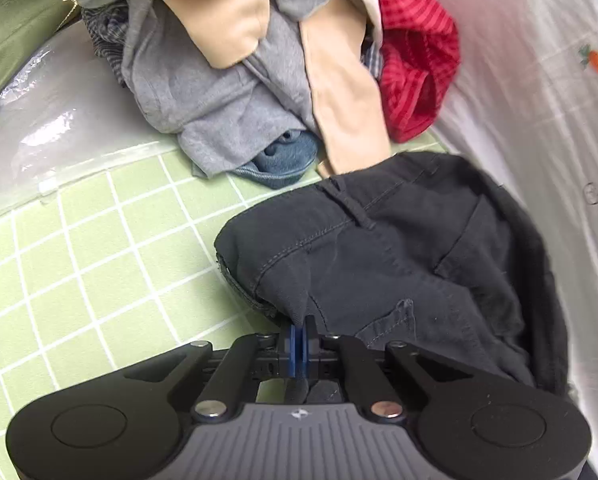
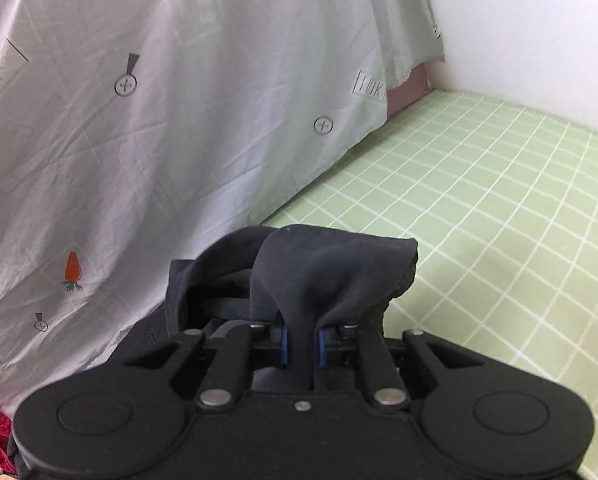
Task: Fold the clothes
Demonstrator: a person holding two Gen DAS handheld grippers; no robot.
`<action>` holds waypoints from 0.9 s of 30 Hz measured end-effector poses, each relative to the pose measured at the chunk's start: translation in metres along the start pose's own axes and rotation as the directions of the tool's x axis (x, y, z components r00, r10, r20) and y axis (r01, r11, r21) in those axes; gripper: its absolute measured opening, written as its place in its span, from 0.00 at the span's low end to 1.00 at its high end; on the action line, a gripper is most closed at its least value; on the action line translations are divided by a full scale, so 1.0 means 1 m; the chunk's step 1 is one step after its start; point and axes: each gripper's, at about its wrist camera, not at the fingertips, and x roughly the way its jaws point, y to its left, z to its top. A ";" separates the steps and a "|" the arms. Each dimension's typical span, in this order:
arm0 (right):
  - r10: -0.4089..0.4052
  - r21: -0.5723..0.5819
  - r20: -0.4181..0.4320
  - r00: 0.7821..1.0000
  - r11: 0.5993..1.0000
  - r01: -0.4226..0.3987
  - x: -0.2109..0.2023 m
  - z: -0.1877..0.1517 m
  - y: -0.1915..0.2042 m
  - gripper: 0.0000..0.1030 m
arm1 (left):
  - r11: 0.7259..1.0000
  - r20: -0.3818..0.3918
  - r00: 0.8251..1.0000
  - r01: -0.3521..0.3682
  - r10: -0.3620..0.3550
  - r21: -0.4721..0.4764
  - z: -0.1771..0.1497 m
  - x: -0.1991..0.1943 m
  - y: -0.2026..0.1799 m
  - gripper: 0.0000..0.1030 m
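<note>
A green checked sheet (image 2: 499, 208) covers the surface; a white printed cloth (image 2: 179, 120) hangs beside a white wall (image 2: 539, 40).

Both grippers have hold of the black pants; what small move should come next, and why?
Probably draw the grippers apart to stretch the cloth flat. The left gripper and right gripper are each shut on the black pants, which are bunched and creased on the green checked sheet.
</note>
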 end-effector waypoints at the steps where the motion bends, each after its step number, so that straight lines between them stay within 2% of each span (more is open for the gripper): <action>1: -0.003 -0.015 0.014 1.000 1.000 0.003 -0.016 -0.003 -0.002 0.12 | 1.000 0.004 1.000 0.012 -0.012 0.009 0.000 -0.008 0.004 0.04; 5: -0.066 -0.111 0.024 0.998 0.991 0.069 -0.072 -0.033 -0.020 0.12 | 0.998 0.023 1.000 0.005 -0.006 0.070 -0.004 -0.037 0.030 0.04; 7: -0.097 -0.129 -0.002 0.995 0.987 0.096 -0.091 -0.055 -0.031 0.12 | 0.996 0.029 1.000 -0.007 0.004 0.088 -0.006 -0.049 0.048 0.04; 12: -0.157 -0.107 -0.158 0.975 0.984 0.142 -0.116 -0.123 -0.066 0.12 | 0.981 -0.020 0.993 -0.111 0.116 0.158 -0.017 -0.048 0.084 0.05; 14: -0.163 -0.111 -0.173 0.971 0.983 0.145 -0.123 -0.139 -0.070 0.14 | 0.966 -0.035 0.988 -0.139 0.150 0.218 -0.023 -0.047 0.084 0.05; 16: -0.156 -0.092 -0.182 0.971 0.986 0.141 -0.128 -0.143 -0.072 0.21 | 0.947 -0.042 0.984 -0.154 0.172 0.283 -0.031 -0.049 0.075 0.12; 18: -0.130 -0.035 -0.177 0.976 0.991 0.126 -0.134 -0.141 -0.079 0.41 | 0.939 -0.035 0.988 -0.135 0.154 0.317 -0.038 -0.056 0.065 0.33; 19: -0.109 0.006 -0.167 0.980 0.994 0.112 -0.135 -0.139 -0.084 0.46 | 0.937 -0.026 0.990 -0.125 0.142 0.327 -0.042 -0.060 0.060 0.36; 21: -0.064 0.099 -0.152 0.986 0.992 0.079 -0.136 -0.135 -0.097 0.59 | 0.936 -0.006 0.993 -0.110 0.119 0.335 -0.051 -0.070 0.049 0.39; 23: -0.012 0.224 -0.143 0.990 0.974 0.044 -0.133 -0.129 -0.115 0.69 | 0.945 -0.005 0.997 -0.071 0.076 0.320 -0.063 -0.081 0.038 0.39; 26: 0.067 0.453 -0.156 0.986 0.892 0.011 -0.118 -0.119 -0.146 0.73 | 0.951 -0.012 0.999 -0.027 0.032 0.309 -0.085 -0.095 0.022 0.41; 27: 0.073 0.497 -0.167 0.983 0.867 0.020 -0.112 -0.116 -0.153 0.75 | 0.948 -0.017 1.000 -0.015 0.022 0.318 -0.095 -0.099 0.017 0.41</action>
